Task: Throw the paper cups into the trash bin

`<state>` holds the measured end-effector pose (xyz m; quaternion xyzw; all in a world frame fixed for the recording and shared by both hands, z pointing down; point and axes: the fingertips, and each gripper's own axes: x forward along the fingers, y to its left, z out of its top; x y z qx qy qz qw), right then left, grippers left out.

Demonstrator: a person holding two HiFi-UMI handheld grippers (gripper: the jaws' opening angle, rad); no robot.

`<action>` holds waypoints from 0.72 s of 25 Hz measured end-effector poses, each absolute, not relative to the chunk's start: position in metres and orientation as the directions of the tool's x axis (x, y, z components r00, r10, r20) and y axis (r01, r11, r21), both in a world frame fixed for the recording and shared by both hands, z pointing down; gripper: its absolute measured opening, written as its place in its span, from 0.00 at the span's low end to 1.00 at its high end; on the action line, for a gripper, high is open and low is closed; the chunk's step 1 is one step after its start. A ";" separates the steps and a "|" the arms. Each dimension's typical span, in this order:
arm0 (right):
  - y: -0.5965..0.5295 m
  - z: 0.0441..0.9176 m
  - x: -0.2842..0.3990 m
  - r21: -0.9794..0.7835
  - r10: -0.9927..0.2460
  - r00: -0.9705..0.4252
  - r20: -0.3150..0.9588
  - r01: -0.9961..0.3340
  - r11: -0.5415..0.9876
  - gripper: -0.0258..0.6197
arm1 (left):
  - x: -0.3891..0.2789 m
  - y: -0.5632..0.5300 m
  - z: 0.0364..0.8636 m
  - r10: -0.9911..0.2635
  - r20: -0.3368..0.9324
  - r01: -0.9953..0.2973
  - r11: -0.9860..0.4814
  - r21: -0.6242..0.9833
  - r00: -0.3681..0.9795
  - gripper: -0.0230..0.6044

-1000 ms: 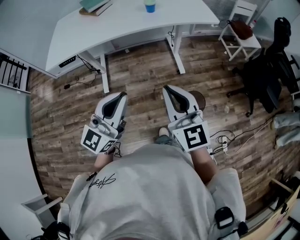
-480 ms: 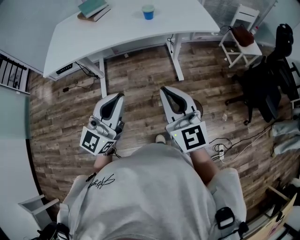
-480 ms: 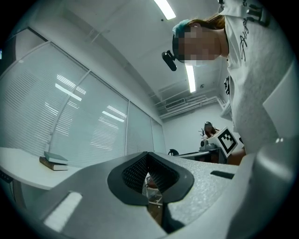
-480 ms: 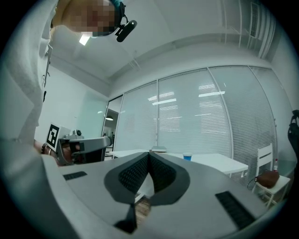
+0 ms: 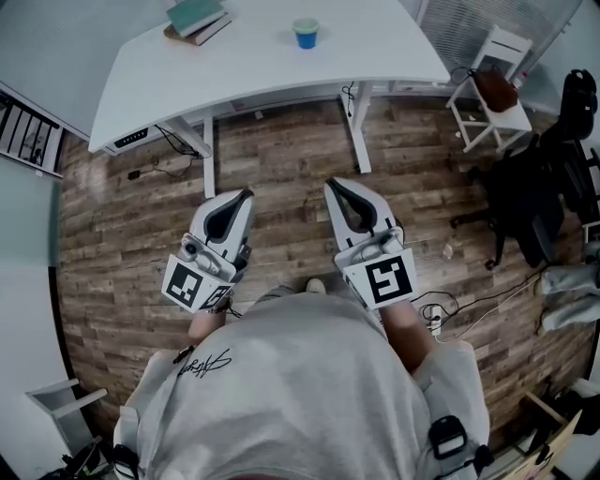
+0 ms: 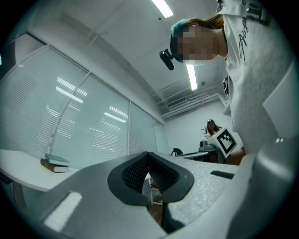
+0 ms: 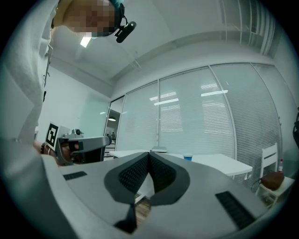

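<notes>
A blue paper cup [image 5: 306, 33] stands on the white desk [image 5: 375, 47] ahead of me; in the right gripper view the cup [image 7: 188, 157] shows small on the desk top. My left gripper [image 5: 246, 195] and right gripper [image 5: 330, 185] are held side by side over the wooden floor, well short of the desk. Both point at the desk. The left gripper [image 6: 148, 154] is shut with nothing between its pads. The right gripper [image 7: 149, 154] is shut and empty too. No trash bin is in view.
Stacked books [image 5: 197, 17] lie on the desk's left part. Desk legs [image 5: 357, 127] and cables stand below it. To the right are a white chair with a brown bag [image 5: 494, 86], a black office chair [image 5: 544, 183] and a power strip [image 5: 436, 317] on the floor.
The person and both grippers have moved toward the desk; the desk and cup sit lower in the head view. Both grippers stay shut and empty.
</notes>
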<state>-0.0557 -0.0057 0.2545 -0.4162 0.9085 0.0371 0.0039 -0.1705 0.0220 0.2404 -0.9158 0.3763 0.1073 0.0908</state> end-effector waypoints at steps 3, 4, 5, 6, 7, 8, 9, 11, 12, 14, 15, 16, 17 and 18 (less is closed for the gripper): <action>-0.006 0.256 -0.058 0.057 -0.757 -0.652 -0.038 -0.758 0.650 0.06 | -0.173 0.022 0.243 -0.671 -0.258 -0.707 -0.703 -0.077 0.695 0.04; -0.006 0.256 -0.058 0.056 -0.758 -0.651 -0.036 -0.759 0.649 0.06 | -0.173 0.021 0.243 -0.671 -0.258 -0.708 -0.702 -0.078 0.695 0.04; -0.008 0.255 -0.057 0.058 -0.760 -0.649 -0.039 -0.761 0.646 0.06 | -0.172 0.020 0.243 -0.671 -0.259 -0.708 -0.702 -0.079 0.694 0.04; -0.009 0.254 -0.056 0.063 -0.762 -0.646 -0.051 -0.763 0.643 0.06 | -0.171 0.018 0.242 -0.670 -0.261 -0.708 -0.702 -0.081 0.695 0.04; -0.009 0.252 -0.054 0.067 -0.764 -0.643 -0.062 -0.766 0.639 0.06 | -0.170 0.018 0.242 -0.669 -0.262 -0.707 -0.702 -0.082 0.695 0.04; -0.008 0.251 -0.053 0.066 -0.765 -0.641 -0.065 -0.768 0.637 0.06 | -0.169 0.018 0.241 -0.667 -0.265 -0.706 -0.704 -0.082 0.696 0.04; -0.007 0.252 -0.051 0.062 -0.766 -0.640 -0.061 -0.769 0.637 0.06 | -0.168 0.019 0.241 -0.665 -0.268 -0.704 -0.706 -0.078 0.697 0.04; -0.007 0.252 -0.049 0.070 -0.769 -0.637 -0.059 -0.771 0.633 0.06 | -0.168 0.020 0.241 -0.663 -0.272 -0.701 -0.711 -0.063 0.697 0.04; -0.007 0.251 -0.048 0.075 -0.770 -0.635 -0.062 -0.772 0.631 0.06 | -0.168 0.020 0.242 -0.663 -0.272 -0.699 -0.713 -0.054 0.697 0.04; -0.007 0.250 -0.047 0.066 -0.769 -0.634 -0.074 -0.773 0.631 0.06 | -0.168 0.020 0.244 -0.666 -0.269 -0.700 -0.713 -0.044 0.696 0.04; -0.007 0.250 -0.048 0.061 -0.768 -0.635 -0.075 -0.772 0.633 0.06 | -0.168 0.019 0.245 -0.668 -0.265 -0.701 -0.711 -0.045 0.695 0.04; -0.007 0.250 -0.048 0.059 -0.768 -0.636 -0.076 -0.771 0.634 0.06 | -0.168 0.020 0.245 -0.670 -0.263 -0.702 -0.710 -0.048 0.695 0.04; -0.007 0.251 -0.049 0.058 -0.767 -0.638 -0.075 -0.770 0.635 0.06 | -0.168 0.020 0.245 -0.670 -0.262 -0.703 -0.709 -0.050 0.694 0.04; -0.006 0.252 -0.049 0.056 -0.766 -0.639 -0.072 -0.769 0.637 0.06 | -0.168 0.022 0.245 -0.670 -0.264 -0.704 -0.708 -0.051 0.694 0.04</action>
